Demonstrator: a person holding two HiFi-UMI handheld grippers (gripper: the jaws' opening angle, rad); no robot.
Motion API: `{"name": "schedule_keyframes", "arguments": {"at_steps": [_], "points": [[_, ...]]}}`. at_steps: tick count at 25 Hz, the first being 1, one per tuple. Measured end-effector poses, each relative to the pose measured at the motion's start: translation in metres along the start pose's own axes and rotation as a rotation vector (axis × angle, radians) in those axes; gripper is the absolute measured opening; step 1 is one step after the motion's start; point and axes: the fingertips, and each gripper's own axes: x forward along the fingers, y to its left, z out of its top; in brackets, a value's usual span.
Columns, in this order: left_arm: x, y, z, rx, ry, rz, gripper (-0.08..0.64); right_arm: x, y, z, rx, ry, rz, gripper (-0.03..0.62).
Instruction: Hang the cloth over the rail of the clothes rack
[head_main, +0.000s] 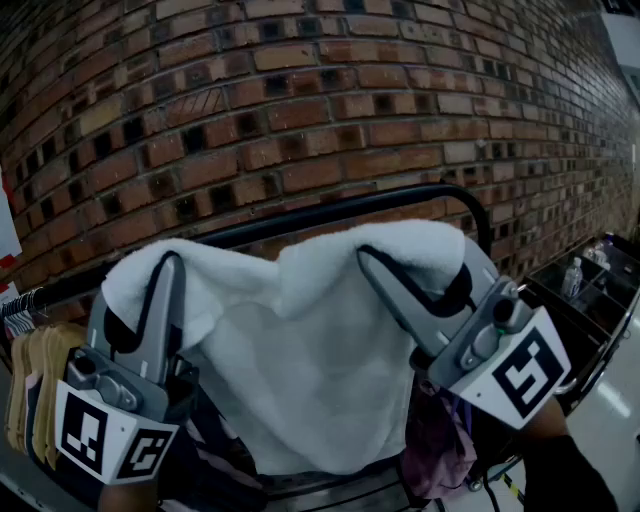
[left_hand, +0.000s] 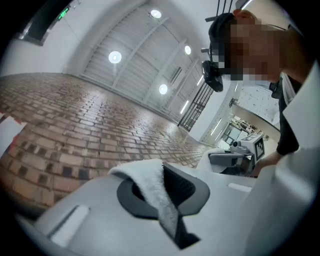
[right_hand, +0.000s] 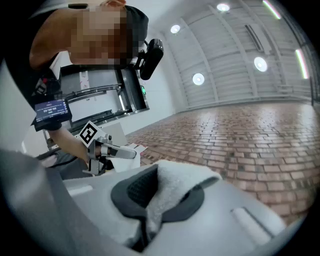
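Your left gripper (head_main: 171, 260) and right gripper (head_main: 366, 253) each clamp the cloth (head_main: 300, 370), held up seemingly just before the rail (head_main: 380, 203).

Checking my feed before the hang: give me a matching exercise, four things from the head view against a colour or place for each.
Things:
1 cloth
2 rail
3 wall
4 bottle

Colour or place:
A at the far right
B white
C black, behind the cloth
D red-brown brick

Pairs: 1-B; 2-C; 3-D; 4-A
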Motion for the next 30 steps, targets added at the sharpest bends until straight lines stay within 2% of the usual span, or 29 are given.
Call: {"name": "schedule_keyframes", "arguments": {"at_steps": [5,8,12,15,17,19,21,23,24,25,26,27,28,29,30], "points": [[0.045,0.058,0.061,0.08,-0.057,0.056,0.017,0.054,-0.063,0.05,-0.15,-0.035,0.001,0.011],[0.068,0.083,0.078,0.142,-0.064,0.09,0.017,0.082,-0.094,0.065,-0.177,-0.044,-0.005,0.011],[0.097,0.108,0.072,0.253,-0.038,0.119,0.017,0.111,-0.122,0.05,-0.216,0.019,-0.006,0.011],[0.128,0.133,0.042,0.331,0.041,0.139,0.017,0.143,-0.138,0.017,-0.264,0.122,-0.004,0.011],[0.15,0.14,0.002,0.408,0.177,0.102,0.017,0.167,-0.134,-0.017,-0.297,0.231,0.064,0.011],[0.167,0.132,-0.059,0.508,0.4,-0.012,0.017,0.184,-0.114,-0.067,-0.338,0.39,0.217,0.011],[0.17,0.117,-0.131,0.614,0.66,-0.184,0.017,0.187,-0.086,-0.127,-0.385,0.591,0.41,0.011],[0.15,0.1,-0.201,0.675,0.917,-0.393,0.017,0.179,-0.061,-0.184,-0.399,0.778,0.582,0.011],[0.13,0.091,-0.231,0.658,1.052,-0.51,0.017,0.173,-0.05,-0.206,-0.361,0.846,0.652,0.011],[0.104,0.083,-0.256,0.593,1.197,-0.621,0.017,0.165,-0.041,-0.222,-0.287,0.901,0.713,0.011],[0.076,0.074,-0.274,0.482,1.338,-0.714,0.017,0.155,-0.034,-0.234,-0.192,0.955,0.766,0.011],[0.052,0.063,-0.285,0.337,1.451,-0.785,0.017,0.142,-0.029,-0.245,-0.093,1.021,0.812,0.011],[0.033,0.052,-0.29,0.184,1.525,-0.825,0.018,0.128,-0.025,-0.257,-0.009,1.097,0.848,0.012],[0.022,0.045,-0.291,0.059,1.563,-0.835,0.02,0.117,-0.024,-0.268,0.041,1.169,0.872,0.012],[0.017,0.043,-0.29,-0.019,1.572,-0.826,0.024,0.111,-0.024,-0.276,0.062,1.22,0.883,0.014]]}}
